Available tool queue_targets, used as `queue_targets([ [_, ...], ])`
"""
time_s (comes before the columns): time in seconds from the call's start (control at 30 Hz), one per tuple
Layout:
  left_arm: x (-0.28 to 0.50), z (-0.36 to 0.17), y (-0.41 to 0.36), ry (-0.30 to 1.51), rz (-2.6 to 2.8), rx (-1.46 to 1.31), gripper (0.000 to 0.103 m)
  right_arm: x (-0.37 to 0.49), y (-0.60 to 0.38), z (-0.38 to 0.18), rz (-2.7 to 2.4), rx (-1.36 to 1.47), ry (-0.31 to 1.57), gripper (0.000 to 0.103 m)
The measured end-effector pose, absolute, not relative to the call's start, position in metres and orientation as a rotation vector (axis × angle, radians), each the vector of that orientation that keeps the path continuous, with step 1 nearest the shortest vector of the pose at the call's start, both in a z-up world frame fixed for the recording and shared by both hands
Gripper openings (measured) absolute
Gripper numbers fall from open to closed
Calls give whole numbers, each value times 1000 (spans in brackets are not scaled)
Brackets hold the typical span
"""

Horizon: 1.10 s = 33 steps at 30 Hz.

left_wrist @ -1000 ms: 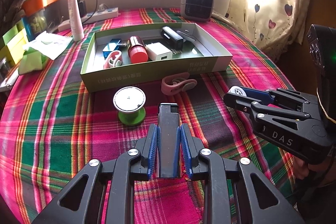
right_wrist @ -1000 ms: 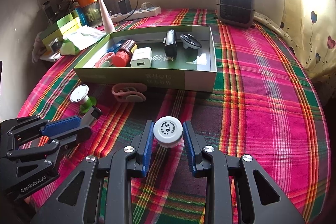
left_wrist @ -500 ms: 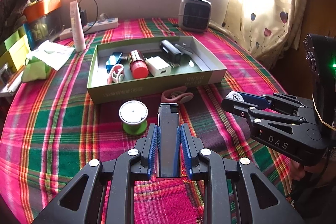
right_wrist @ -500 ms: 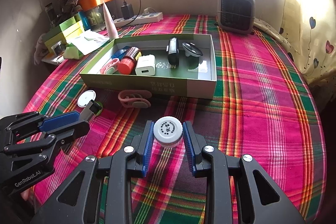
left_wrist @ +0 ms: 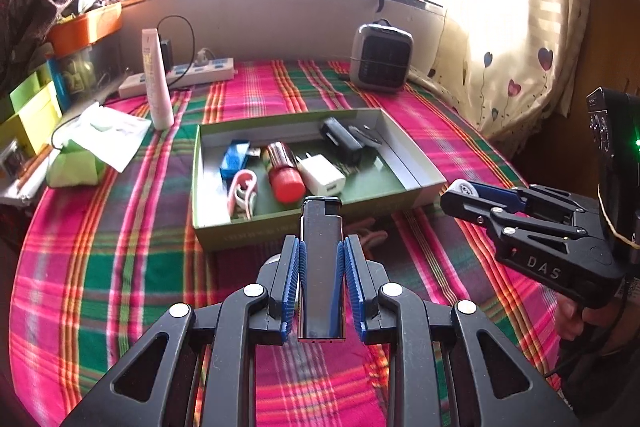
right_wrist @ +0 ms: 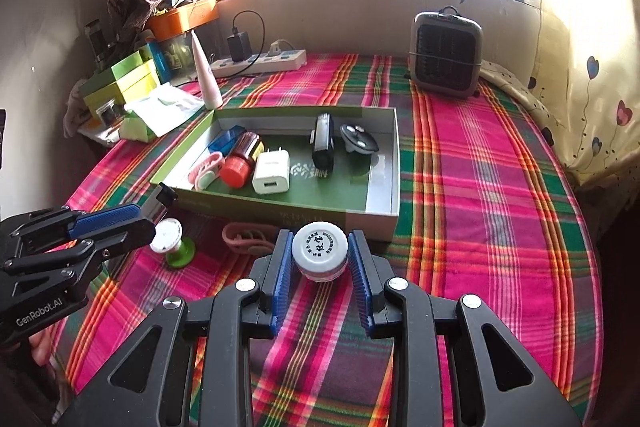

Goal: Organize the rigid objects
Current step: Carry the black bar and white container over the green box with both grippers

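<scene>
Black and glossy, the lighter (left_wrist: 321, 259) sits clamped between the blue pads of the left hand-held gripper (left_wrist: 321, 269), held above the plaid cloth (left_wrist: 120, 267) just short of the green box (left_wrist: 248, 227), near its front wall. The right hand-held gripper (right_wrist: 319, 267) is closed on a small white-capped jar (right_wrist: 319, 255), also in front of the box. Beside the box's front wall lie a pink clip (right_wrist: 244, 239) and a green spool (right_wrist: 172, 243).

A small heater (right_wrist: 446, 54) is standing by the window wall, a power strip (right_wrist: 260, 61) lying left of it, a heart-print curtain (left_wrist: 516, 79) hanging right.
</scene>
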<state>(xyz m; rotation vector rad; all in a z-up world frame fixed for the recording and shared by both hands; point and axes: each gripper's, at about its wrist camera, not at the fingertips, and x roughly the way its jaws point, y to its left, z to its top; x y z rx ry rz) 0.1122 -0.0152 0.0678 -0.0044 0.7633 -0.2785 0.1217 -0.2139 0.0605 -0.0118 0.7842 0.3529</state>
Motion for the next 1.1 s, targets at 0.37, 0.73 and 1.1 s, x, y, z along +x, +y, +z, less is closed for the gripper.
queue_targets([
  [0.37, 156, 72, 6, 768, -239, -30, 22, 160, -212, 65, 346, -9, 785, 29],
  [0.73, 205, 61, 23, 804, -209, -48, 22, 196, -210, 50, 342, 8, 823, 29],
  [1.1, 239, 46, 23, 827, -194, -24, 22, 218, -204, 35, 325, -22, 864, 29],
])
